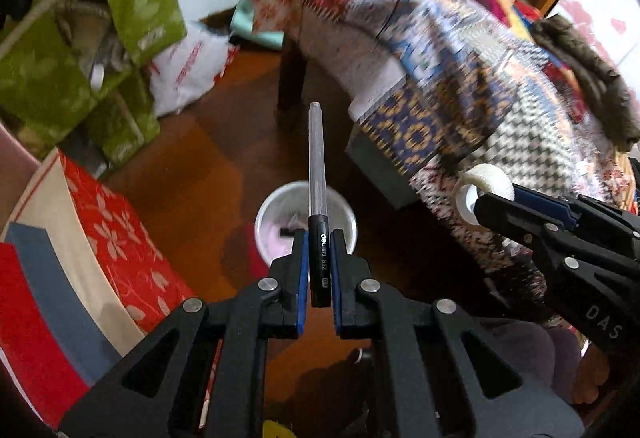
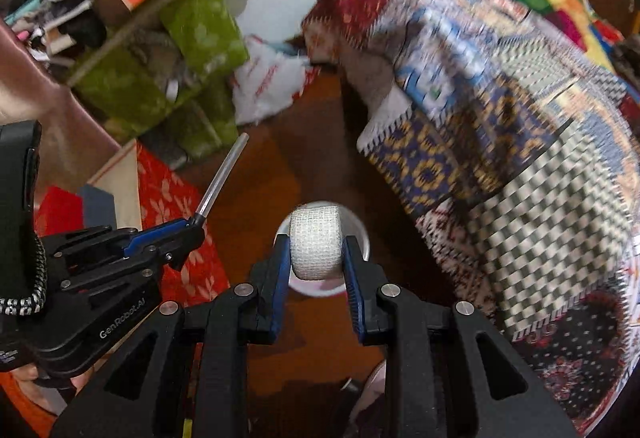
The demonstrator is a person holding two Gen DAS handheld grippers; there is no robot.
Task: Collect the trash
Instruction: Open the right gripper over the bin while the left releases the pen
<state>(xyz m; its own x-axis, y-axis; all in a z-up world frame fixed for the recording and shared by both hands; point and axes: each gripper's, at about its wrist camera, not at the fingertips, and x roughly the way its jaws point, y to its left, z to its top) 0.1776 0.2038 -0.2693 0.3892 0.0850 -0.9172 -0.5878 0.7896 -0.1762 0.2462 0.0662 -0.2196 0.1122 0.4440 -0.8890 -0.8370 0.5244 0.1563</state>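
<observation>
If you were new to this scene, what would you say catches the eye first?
The left gripper holds a pen upright over a white cup on the floor. The right gripper clamps a white tape roll above the same cup. A patterned blanket drapes the furniture at right.

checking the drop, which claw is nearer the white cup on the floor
Hard to call; both hover over the cup. The left claw holds a pen above it, and the right claw holds a tape roll above it too.
</observation>
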